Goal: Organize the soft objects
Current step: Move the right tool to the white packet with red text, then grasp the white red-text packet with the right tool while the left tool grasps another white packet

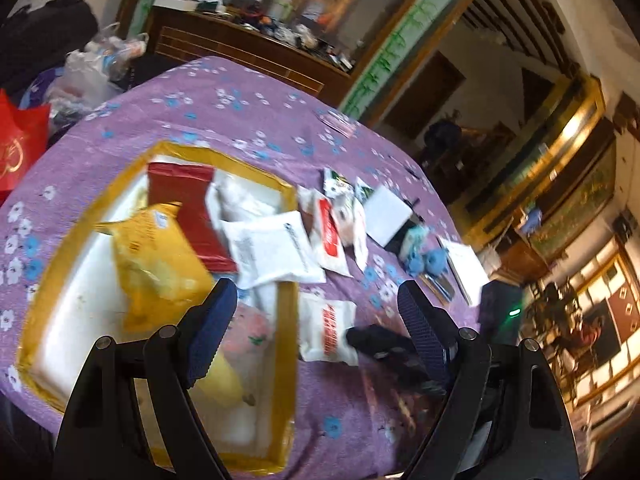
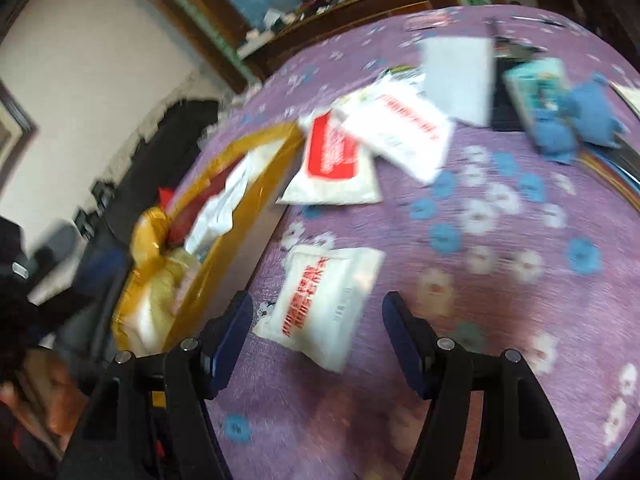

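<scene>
Sorting soft packets into tray: partly done

Yellow-rimmed tray (image 1: pixel 286 320) holds several pouches, including a yellow bag (image 1: pixel 160 264). White packet (image 2: pixel 320 304) lies on the purple cloth (image 2: pixel 500 260) just beside it; others, apparently, farther off. Left gripper (image 1: pixel 312 336) and right gripper (image 2: pixel 316 344) both spread, empty.

Purple flowered cloth (image 1: pixel 240 128), yellow-rimmed box (image 1: pixel 288 320)

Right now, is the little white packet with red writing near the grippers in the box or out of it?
Out. The white packet lies flat on the purple flowered cloth, beside the yellow-edged box, in front of the open right gripper.
</scene>
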